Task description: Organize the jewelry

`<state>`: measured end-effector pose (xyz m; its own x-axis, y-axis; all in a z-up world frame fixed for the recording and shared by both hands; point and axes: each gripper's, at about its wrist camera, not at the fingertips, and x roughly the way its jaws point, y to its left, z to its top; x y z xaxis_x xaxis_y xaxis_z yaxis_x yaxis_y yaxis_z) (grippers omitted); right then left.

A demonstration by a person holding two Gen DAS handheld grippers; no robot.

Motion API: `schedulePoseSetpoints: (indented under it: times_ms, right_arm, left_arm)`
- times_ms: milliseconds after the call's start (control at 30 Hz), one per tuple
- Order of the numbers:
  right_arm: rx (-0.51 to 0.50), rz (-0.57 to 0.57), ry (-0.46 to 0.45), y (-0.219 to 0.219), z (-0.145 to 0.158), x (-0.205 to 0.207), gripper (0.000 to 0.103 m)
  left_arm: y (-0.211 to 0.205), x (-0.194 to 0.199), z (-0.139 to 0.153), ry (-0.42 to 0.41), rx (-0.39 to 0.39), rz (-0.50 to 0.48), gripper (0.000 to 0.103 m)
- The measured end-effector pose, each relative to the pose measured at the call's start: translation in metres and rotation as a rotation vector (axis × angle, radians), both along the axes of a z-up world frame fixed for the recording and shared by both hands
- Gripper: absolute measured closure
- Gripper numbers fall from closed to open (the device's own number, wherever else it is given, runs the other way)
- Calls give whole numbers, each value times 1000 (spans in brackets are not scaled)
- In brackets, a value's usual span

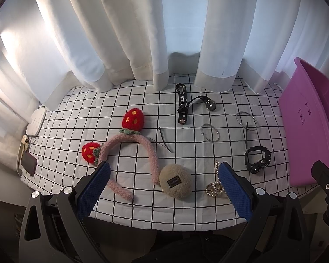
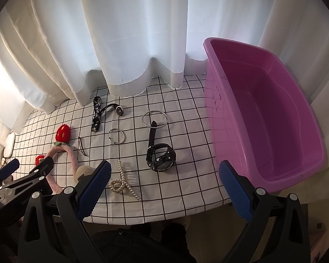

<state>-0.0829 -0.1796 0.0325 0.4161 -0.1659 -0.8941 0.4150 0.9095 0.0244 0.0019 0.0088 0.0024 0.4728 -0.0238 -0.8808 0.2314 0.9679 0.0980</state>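
Observation:
Jewelry lies spread on a white grid tablecloth (image 1: 81,109). A pink headband (image 1: 142,144) with red strawberries, a beige fluffy pouch (image 1: 176,180) and a pearl hair clip (image 1: 215,188) sit near the front. My left gripper (image 1: 164,188) stands open over the pouch, holding nothing. A black watch (image 2: 161,156), a large silver bangle (image 2: 155,119), a smaller ring bangle (image 2: 117,135), a black lanyard (image 2: 98,112) and the pearl clip (image 2: 120,183) lie ahead of my right gripper (image 2: 164,188), which hangs open and empty above the table's front edge. An empty purple tub (image 2: 274,118) stands at the right.
White curtains (image 1: 142,32) hang along the table's back edge. A white device (image 1: 35,122) and a dark phone-like item (image 1: 29,164) lie off the table's left end. A thin black hair pin (image 1: 164,139) rests mid-table. The left gripper's body (image 2: 22,179) shows in the right wrist view.

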Motion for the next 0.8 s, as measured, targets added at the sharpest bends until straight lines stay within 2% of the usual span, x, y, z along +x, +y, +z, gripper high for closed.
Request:
schedulePoseSetpoints:
  times_ms: [567, 800]
  right_arm:
    - [2, 3, 1, 3, 0, 0, 9]
    - [45, 36, 8, 3, -9, 3, 9]
  left_arm:
    - [3, -1, 0, 3, -3, 2, 6]
    - [10, -1, -12, 56, -23, 17, 6]
